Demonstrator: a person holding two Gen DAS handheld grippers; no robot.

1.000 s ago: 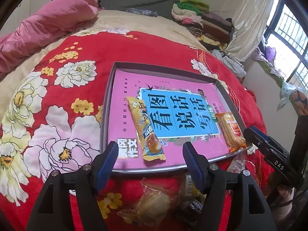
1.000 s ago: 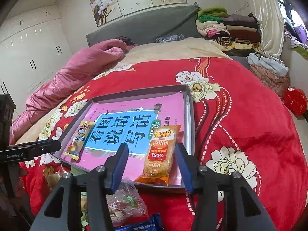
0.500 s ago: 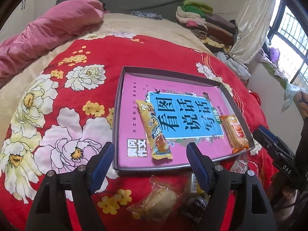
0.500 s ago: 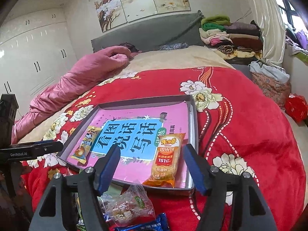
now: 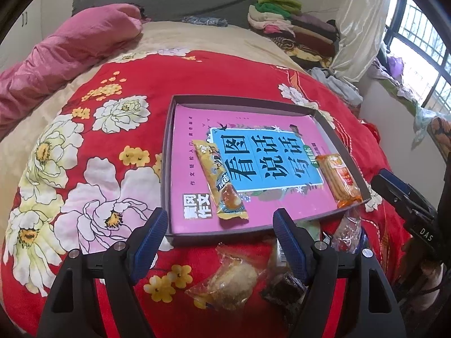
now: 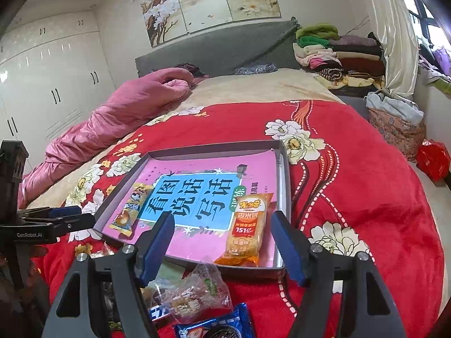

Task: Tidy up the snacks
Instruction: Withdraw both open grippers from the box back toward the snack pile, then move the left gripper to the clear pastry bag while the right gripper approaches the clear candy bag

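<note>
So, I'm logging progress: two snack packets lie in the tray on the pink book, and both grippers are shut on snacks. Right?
Not quite. Two packets do lie in the tray on the pink book: the yellow packet and the orange rice-cracker packet. But both wrist views show the left gripper and right gripper open and holding nothing.

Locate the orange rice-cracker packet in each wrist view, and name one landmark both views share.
Left wrist view: the orange rice-cracker packet lies at the tray's right edge, right of centre, beyond the open left gripper.
Right wrist view: it lies at lower centre, in the tray's near right corner, framed by the open right gripper.
Shared landmark: the pink book's blue title panel.
</note>
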